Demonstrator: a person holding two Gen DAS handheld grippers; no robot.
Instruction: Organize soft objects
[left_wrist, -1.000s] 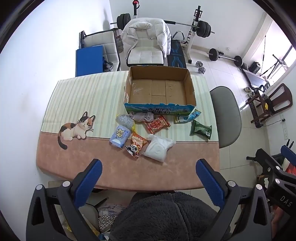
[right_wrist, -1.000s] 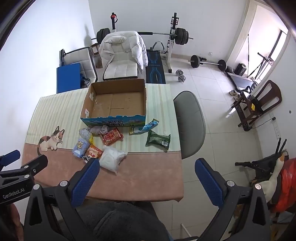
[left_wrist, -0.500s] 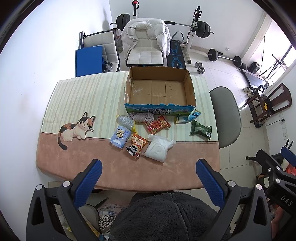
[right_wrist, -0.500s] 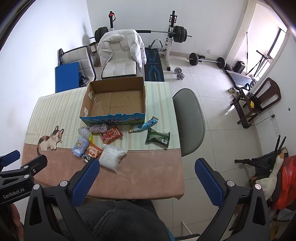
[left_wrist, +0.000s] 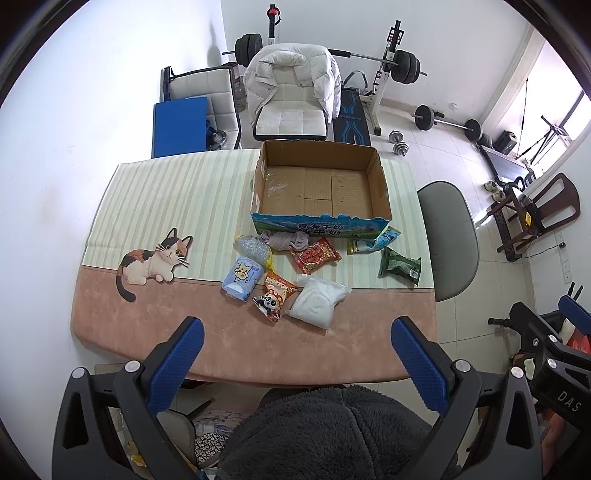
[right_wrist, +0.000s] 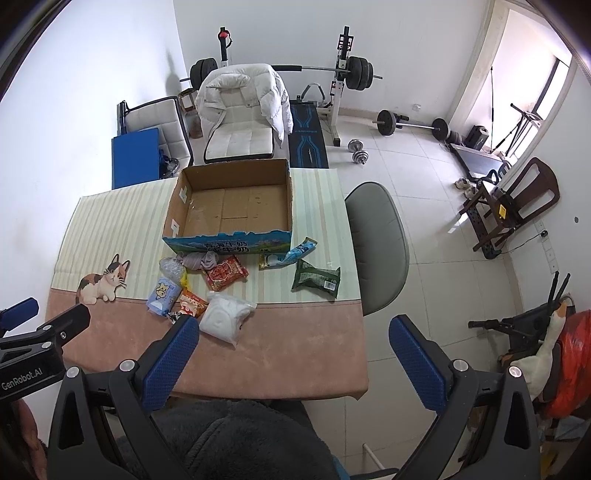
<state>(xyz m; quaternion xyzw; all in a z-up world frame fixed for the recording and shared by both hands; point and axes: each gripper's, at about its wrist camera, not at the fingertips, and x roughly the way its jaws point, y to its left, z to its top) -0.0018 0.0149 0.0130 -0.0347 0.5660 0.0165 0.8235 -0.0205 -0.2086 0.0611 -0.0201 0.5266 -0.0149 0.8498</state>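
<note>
— How far along are we?

— Barely started, we'd say. The cardboard box (left_wrist: 319, 186) looks bare inside, and every soft item lies on the table (left_wrist: 155, 325) on the box's near side.

— And our grippers?

— The left gripper (left_wrist: 297, 350) and right gripper (right_wrist: 295, 347) are both spread wide, gripping nothing, well short of the box.

— What are we handling?

— A crumpled grey cloth (left_wrist: 284, 240) against the box's printed wall, a glossy red packet (left_wrist: 314, 254), a crinkly green pouch (left_wrist: 400, 266), and a pillowy white bag (left_wrist: 317, 302).
</note>
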